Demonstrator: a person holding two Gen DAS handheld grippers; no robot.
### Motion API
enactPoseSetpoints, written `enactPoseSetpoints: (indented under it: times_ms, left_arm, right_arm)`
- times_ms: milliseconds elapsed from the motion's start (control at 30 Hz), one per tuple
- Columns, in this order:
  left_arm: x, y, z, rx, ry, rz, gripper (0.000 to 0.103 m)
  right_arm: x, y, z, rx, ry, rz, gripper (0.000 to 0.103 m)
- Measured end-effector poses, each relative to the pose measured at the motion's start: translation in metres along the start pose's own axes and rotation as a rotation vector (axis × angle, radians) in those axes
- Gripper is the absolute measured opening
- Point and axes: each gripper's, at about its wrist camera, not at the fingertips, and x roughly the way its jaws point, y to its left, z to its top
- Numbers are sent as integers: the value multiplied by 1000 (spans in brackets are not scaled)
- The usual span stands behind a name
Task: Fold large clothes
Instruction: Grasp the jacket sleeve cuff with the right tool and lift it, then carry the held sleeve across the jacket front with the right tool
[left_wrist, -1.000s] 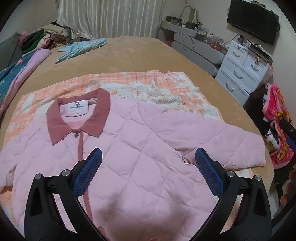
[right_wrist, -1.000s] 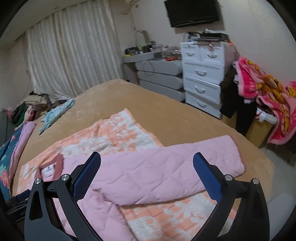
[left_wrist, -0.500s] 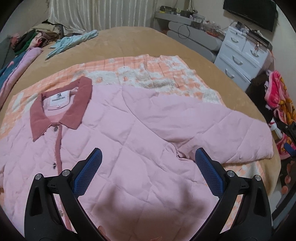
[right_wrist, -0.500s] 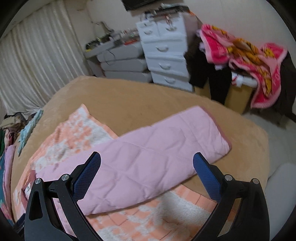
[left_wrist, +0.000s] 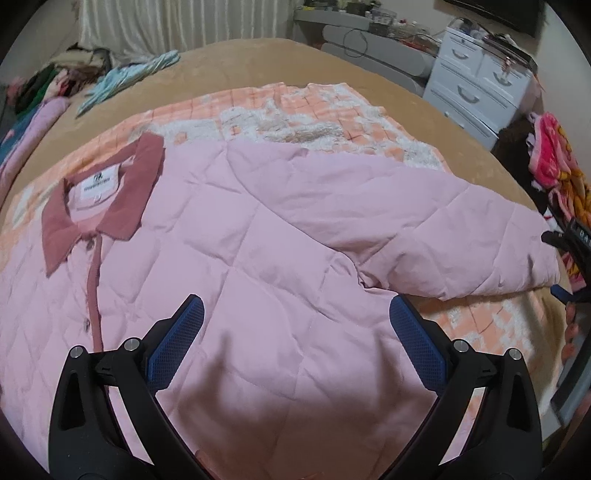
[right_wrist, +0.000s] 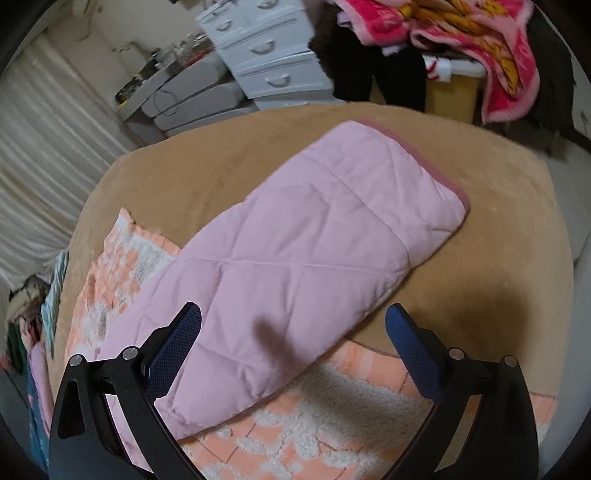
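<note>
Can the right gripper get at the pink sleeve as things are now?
Probably yes. The right gripper is open and hangs over the sleeve, which lies flat and uncovered on the bed; nothing lies between them.

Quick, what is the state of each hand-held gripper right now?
Left hand-held gripper: open, holding nothing, above the pink quilted jacket.
Right hand-held gripper: open, holding nothing, above the jacket's sleeve.

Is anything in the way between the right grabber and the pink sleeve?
No. The right gripper has its jaws open just above the pink jacket's sleeve, and nothing visible lies between them.
</note>
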Motion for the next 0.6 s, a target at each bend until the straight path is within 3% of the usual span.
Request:
enactPoseSetpoints:
  times_ms: [300,500,533,567,600]
  left_arm:
    - [17,-2,4,4,43,-32,94]
    - [11,12,8,-40,25,-50,94]
    - [9,14,10,-41,19,-47,94]
    - [5,17,12,-43,11,-39,94]
    - [4,19,13,-46,7,-32,94]
  right_arm:
    - [42,-19,11,91,35,-15,99]
    - [51,-28,24,131,-14,74,98]
    - [50,-30,24,139,-24,85,93]
    - [48,-30,23,143,-36,84,69]
    - [47,-29,24,139,-44,107,56]
